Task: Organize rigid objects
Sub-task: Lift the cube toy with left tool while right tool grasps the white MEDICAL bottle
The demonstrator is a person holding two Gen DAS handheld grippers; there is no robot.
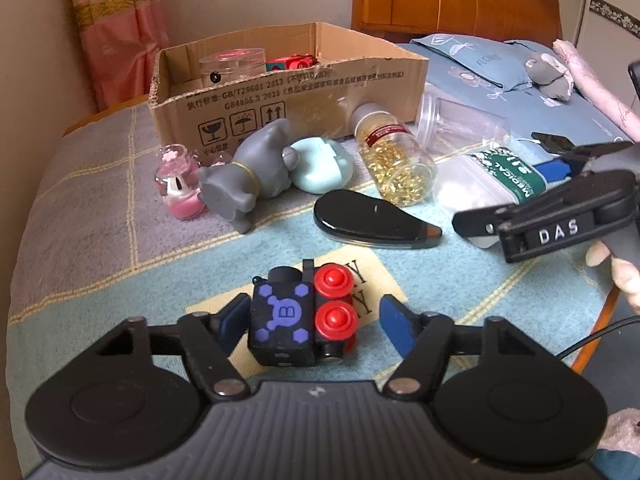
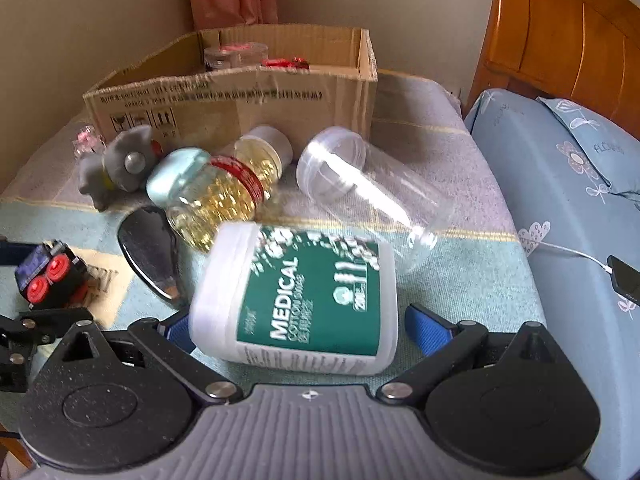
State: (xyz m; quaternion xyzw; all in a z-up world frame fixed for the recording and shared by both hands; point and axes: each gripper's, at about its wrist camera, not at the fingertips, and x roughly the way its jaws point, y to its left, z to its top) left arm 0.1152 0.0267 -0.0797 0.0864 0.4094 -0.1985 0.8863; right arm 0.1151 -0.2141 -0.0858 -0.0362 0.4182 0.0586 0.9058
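Observation:
My left gripper is open around a black cube toy with red buttons lying on the bed; its left pad touches the toy and its right pad stands apart. My right gripper is open around a white cotton swab jar with a green "MEDICAL" label lying on its side. The jar and right gripper show at the right of the left wrist view. The toy also shows in the right wrist view. A cardboard box stands at the back and holds a clear round container and a red item.
On the bed lie a grey elephant toy, a pink bottle, a mint case, a jar of gold capsules, an empty clear jar and a black oval case. A blue pillow, a phone and a wooden headboard are to the right.

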